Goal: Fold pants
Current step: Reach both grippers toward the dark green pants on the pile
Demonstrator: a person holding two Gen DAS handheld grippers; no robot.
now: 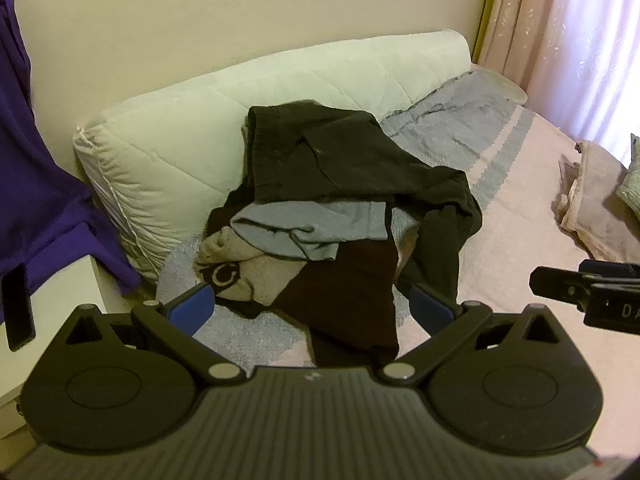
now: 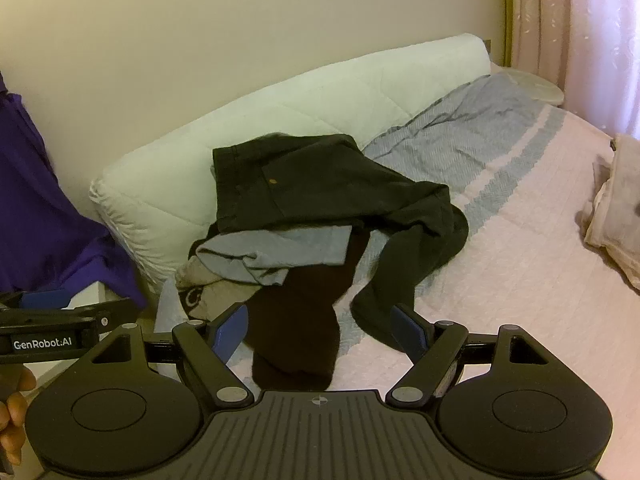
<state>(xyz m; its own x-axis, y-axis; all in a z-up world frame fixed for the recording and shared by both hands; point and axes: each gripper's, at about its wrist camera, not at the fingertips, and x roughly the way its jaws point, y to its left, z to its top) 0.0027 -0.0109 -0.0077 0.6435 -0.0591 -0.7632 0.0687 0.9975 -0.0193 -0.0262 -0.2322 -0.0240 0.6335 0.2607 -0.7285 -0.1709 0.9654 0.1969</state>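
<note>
Black crumpled cotton pants [image 2: 320,196] top the heap against the white quilted bolster [image 2: 168,184]; left gripper [image 1: 312,304] and right gripper [image 2: 320,328] hover wide, empty, best seizing the waistband first.

The bed [image 2: 520,280] lies open on the right: a broad stretch of pink cover with nothing on it between the clothes pile [image 2: 304,232] and the folded pinkish cloth [image 2: 616,216] at the far right edge. The pile, topped by dark pants [image 2: 320,184], leans against the white quilted bolster [image 2: 280,96] along the far wall, so there is no passage behind it. On the left, a purple garment [image 1: 36,168] hangs over a white cabinet [image 1: 60,320], crowding that side. One trouser leg [image 2: 400,280] trails near, toward the open cover.
</note>
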